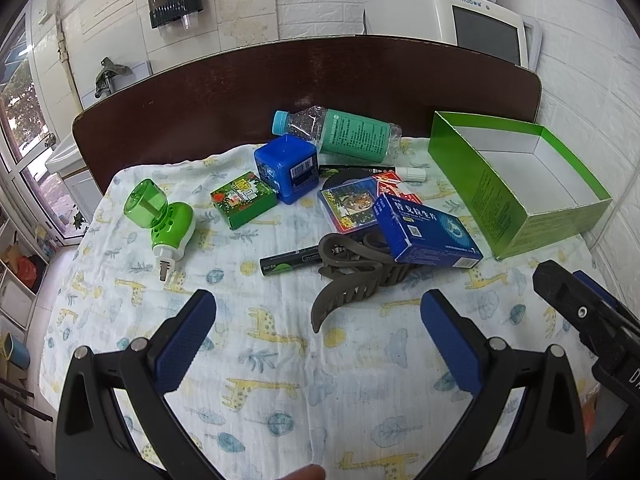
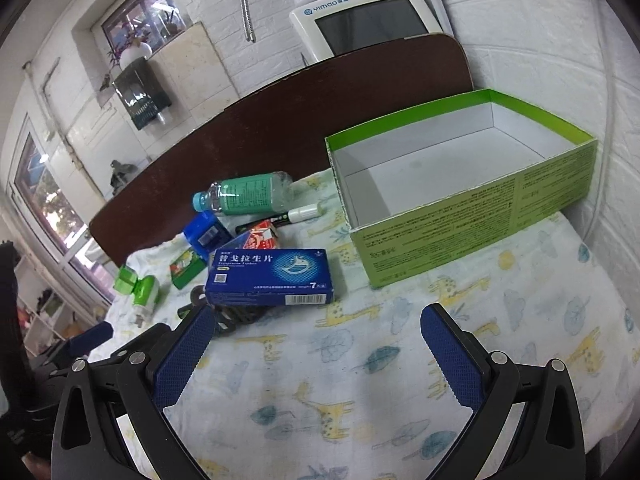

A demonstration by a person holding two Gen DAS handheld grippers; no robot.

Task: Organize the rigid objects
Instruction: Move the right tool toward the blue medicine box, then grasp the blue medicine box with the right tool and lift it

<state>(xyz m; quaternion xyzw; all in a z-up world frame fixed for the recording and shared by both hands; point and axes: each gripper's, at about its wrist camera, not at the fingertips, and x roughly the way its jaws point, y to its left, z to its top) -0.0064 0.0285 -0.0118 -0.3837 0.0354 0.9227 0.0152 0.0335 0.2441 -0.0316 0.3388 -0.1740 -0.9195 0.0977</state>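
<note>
An open green box [image 1: 516, 184] [image 2: 464, 208] with a white, empty inside stands at the right of the patterned cloth. Left of it lies a pile: a blue medicine box [image 1: 426, 230] [image 2: 272, 278] resting on a grey hair claw [image 1: 352, 276], card packs [image 1: 352, 204], a blue cube [image 1: 286, 168], a small green box [image 1: 244, 200], a lying bottle [image 1: 340, 130] [image 2: 248, 194], a black battery [image 1: 290, 262] and a green plug-in vaporizer [image 1: 160, 216] [image 2: 138, 286]. My left gripper [image 1: 318, 316] is open, short of the claw. My right gripper [image 2: 318, 334] is open and holds nothing, just before the medicine box.
A dark headboard-like panel [image 1: 304, 76] rises behind the cloth, with a white appliance [image 1: 448, 16] beyond it. A white brick wall [image 2: 560, 40] closes the right side. The right gripper's black body [image 1: 576, 312] shows at the left wrist view's right edge. Bare cloth [image 2: 360, 380] lies near the grippers.
</note>
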